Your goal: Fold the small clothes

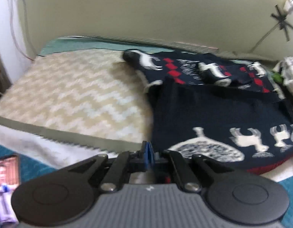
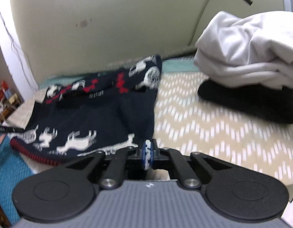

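Knitwear, a navy sweater [image 1: 213, 114] with white animals, lies spread on the zigzag blanket [image 1: 80, 95], sleeves laid across its top. Left gripper [image 1: 148, 155] and right gripper [image 2: 147, 155] sit pinched together, apparently empty, at its lower corners, probably ready for a fold.

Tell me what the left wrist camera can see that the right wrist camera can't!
Only the left wrist view shows the small picture card lying on the teal cloth, at the lower left.

Only the right wrist view shows the pile of white cloth sitting on something black.

Both show the dark blue sweater with white animals, the zigzag-patterned cover under it, and the pale wall behind. Each view also shows its own gripper, left gripper and right gripper, with jaws closed.
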A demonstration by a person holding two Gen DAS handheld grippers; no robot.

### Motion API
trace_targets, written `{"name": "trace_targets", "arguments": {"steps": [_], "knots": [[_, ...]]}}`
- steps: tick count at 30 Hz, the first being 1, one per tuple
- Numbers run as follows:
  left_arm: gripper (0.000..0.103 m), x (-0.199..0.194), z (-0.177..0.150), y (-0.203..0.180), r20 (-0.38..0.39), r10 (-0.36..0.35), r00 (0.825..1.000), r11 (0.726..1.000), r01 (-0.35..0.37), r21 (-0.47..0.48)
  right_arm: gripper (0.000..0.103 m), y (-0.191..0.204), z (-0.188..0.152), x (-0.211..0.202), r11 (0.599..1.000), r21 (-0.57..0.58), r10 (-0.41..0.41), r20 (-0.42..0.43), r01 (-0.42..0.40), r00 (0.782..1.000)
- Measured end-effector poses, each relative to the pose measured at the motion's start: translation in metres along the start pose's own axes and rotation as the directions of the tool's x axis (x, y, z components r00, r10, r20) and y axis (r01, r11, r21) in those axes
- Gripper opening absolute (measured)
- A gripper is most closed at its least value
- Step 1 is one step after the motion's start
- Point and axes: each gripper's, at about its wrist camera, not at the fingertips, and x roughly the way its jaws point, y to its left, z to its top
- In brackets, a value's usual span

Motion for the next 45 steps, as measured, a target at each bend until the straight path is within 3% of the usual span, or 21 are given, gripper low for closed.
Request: {"name": "trace_targets", "arguments": {"steps": [1,2,3,4,7,9,10,13,17,22,25,26,27,28,33,37,41,45], "knots": [[0.003,0.001,0.003,0.002,-0.020,-0.005,1.000,1.000,0.005,0.005,0.002,0.001,0.006,0.000,1.000,-0.018,0.006,0.004,-0.006,1.000],[0.003,-0.001,0.007,0.005,-0.036,-0.019,0.999,1.000,0.020,0.010,0.015,0.001,0.015,-0.001,1.000,-0.027,0.007,0.020,-0.006,1.000],[0.003,-0.007,0.011,0.006,-0.026,-0.028,0.999,0.999,0.029,0.017,0.041,0.000,0.027,-0.006,1.000,-0.030,0.006,0.056,-0.004,0.998],[0.004,-0.015,0.019,0.008,0.008,-0.027,1.000,0.999,0.027,0.031,0.052,0.001,0.041,-0.011,0.999,-0.046,0.009,0.098,-0.004,0.995],[0.020,-0.028,0.059,0.009,0.108,-0.026,0.994,0.997,0.018,0.072,0.051,0.007,0.086,-0.006,0.995,-0.097,0.044,0.137,-0.031,0.990],[0.037,-0.023,0.091,-0.001,0.154,-0.054,0.987,0.993,0.036,0.116,0.051,0.012,0.119,0.016,0.991,-0.110,0.089,0.125,-0.075,0.988],[0.041,-0.013,0.110,-0.009,0.162,-0.069,0.984,0.990,0.047,0.132,0.050,0.014,0.135,0.032,0.989,-0.111,0.113,0.106,-0.101,0.988],[0.046,0.035,0.164,-0.033,0.117,-0.090,0.989,0.988,0.074,0.138,0.050,0.022,0.177,0.097,0.985,-0.090,0.152,0.025,-0.149,0.988],[0.054,0.112,0.211,-0.059,0.045,-0.050,0.998,0.989,0.043,0.140,0.055,0.033,0.208,0.184,0.983,-0.045,0.174,-0.090,-0.179,0.981],[0.054,0.182,0.230,-0.063,-0.059,-0.078,0.995,0.991,0.083,0.101,0.064,0.047,0.217,0.266,0.977,-0.028,0.199,-0.208,-0.209,0.958],[0.034,0.203,0.226,-0.069,-0.101,-0.104,0.990,0.989,0.113,0.097,0.059,0.052,0.213,0.298,0.975,-0.011,0.211,-0.274,-0.223,0.938],[0.017,0.203,0.225,-0.070,-0.090,-0.124,0.988,0.987,0.132,0.088,0.057,0.053,0.209,0.301,0.971,-0.013,0.227,-0.278,-0.240,0.933],[0.013,0.201,0.224,-0.072,-0.091,-0.139,0.986,0.986,0.147,0.083,0.038,0.057,0.208,0.300,0.969,-0.034,0.230,-0.258,-0.247,0.938],[0.012,0.195,0.223,-0.074,-0.077,-0.130,0.988,0.987,0.136,0.086,0.010,0.061,0.208,0.297,0.964,-0.054,0.240,-0.255,-0.262,0.937],[0.010,0.128,0.206,-0.082,0.048,-0.187,0.981,0.974,0.179,0.136,0.006,0.072,0.210,0.230,0.948,-0.160,0.259,-0.111,-0.275,0.959],[0.010,0.041,0.166,-0.084,0.171,-0.286,0.943,0.947,0.252,0.197,0.005,0.077,0.192,0.142,0.927,-0.251,0.286,-0.004,-0.278,0.958],[0.010,-0.026,0.102,-0.083,0.213,-0.363,0.907,0.917,0.308,0.254,0.005,0.081,0.141,0.061,0.907,-0.308,0.316,0.045,-0.288,0.948],[0.010,-0.055,0.035,-0.082,0.188,-0.418,0.889,0.892,0.363,0.271,0.005,0.087,0.074,0.014,0.900,-0.338,0.309,0.048,-0.276,0.950]]}}
